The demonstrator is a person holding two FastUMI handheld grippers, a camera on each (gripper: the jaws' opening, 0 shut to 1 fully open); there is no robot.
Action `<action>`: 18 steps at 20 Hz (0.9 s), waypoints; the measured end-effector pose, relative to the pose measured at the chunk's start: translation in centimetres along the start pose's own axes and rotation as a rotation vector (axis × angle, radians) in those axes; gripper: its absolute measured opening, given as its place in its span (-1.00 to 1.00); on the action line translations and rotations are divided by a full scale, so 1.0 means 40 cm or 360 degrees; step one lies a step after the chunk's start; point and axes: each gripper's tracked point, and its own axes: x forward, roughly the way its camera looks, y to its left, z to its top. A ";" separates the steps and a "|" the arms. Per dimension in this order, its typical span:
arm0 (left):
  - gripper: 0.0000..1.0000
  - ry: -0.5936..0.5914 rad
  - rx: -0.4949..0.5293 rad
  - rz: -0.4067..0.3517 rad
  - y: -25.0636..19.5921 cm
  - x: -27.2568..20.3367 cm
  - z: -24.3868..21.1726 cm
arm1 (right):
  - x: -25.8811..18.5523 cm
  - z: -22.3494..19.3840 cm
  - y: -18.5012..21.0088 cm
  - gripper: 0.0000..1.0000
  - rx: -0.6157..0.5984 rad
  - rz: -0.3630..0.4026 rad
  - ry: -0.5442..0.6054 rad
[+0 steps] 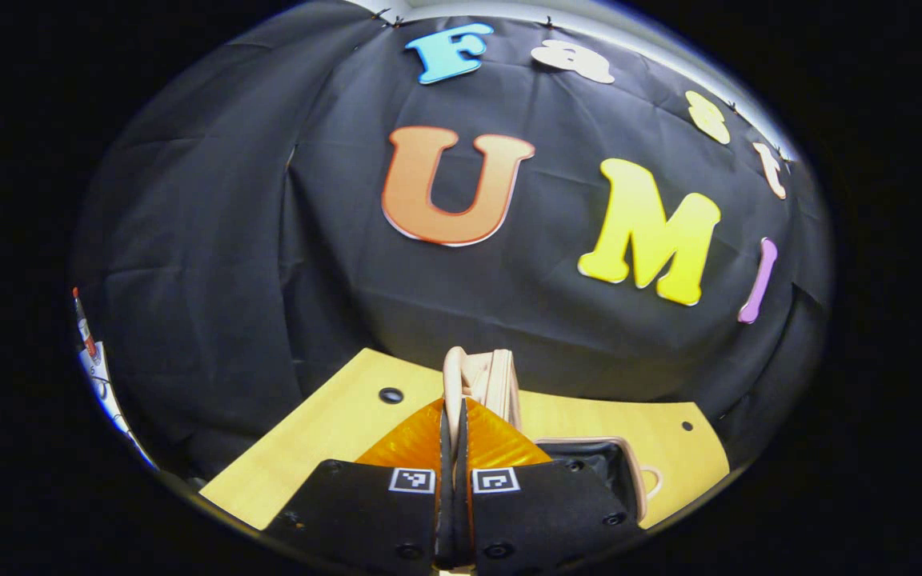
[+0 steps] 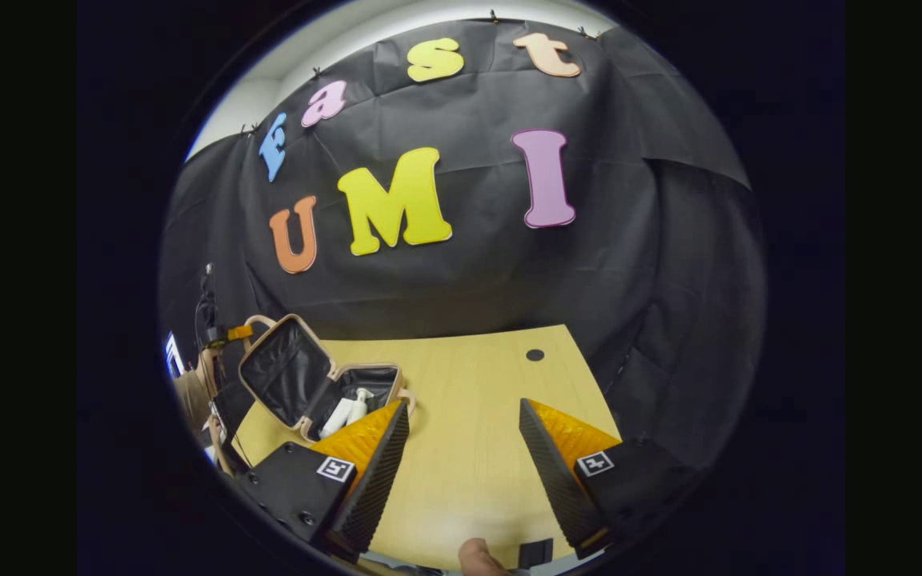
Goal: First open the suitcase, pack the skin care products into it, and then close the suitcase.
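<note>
Suitcase (image 2: 313, 384), small and beige-trimmed with a black lining, open on the left part of the wooden table (image 2: 469, 448) in the right gripper view. Lid (image 2: 285, 370) raised and leaning away to the left, base half flat on the tabletop beside it. Inside the base, white skin care bottles (image 2: 349, 412) lying close together (exact count too small to tell). In the left gripper view, the same lid seen edge-on as a pale upright rim (image 1: 477, 380), rising directly ahead of the fingers, with the dark interior of the base (image 1: 605, 464) just to the right.

Left gripper (image 1: 453, 432) pressed together on the lid's edge, both fingers pinching the thin rim between them, no gap visible. Right gripper (image 2: 465, 432) spread wide above bare tabletop, nothing between the fingers, its left finger overlapping the near corner of the suitcase in the picture (contact not clear).

Dark round hole (image 2: 535, 354) in the table towards the far right edge. Fingertip of a hand (image 2: 479, 558) at the bottom of the right gripper view. A person's arm (image 2: 193, 396) near the left edge behind the suitcase lid.
</note>
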 end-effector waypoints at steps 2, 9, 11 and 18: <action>-0.94 -0.0022 0.0008 -0.0040 -0.074 -0.026 0.001 | 0.001 0.005 -0.016 0.56 0.0002 0.0025 -0.0007; -0.94 -0.0037 -0.0096 -0.0214 -0.315 -0.086 -0.053 | 0.020 0.016 -0.089 0.63 0.0022 0.0079 -0.0010; -0.94 -0.0017 -0.0084 -0.0267 -0.393 -0.087 -0.087 | 0.022 0.023 -0.108 0.56 0.0033 0.0092 -0.0014; -0.94 0.0191 -0.0033 -0.0386 -0.622 -0.046 -0.243 | 0.029 0.044 -0.190 0.63 0.0105 0.0102 -0.0046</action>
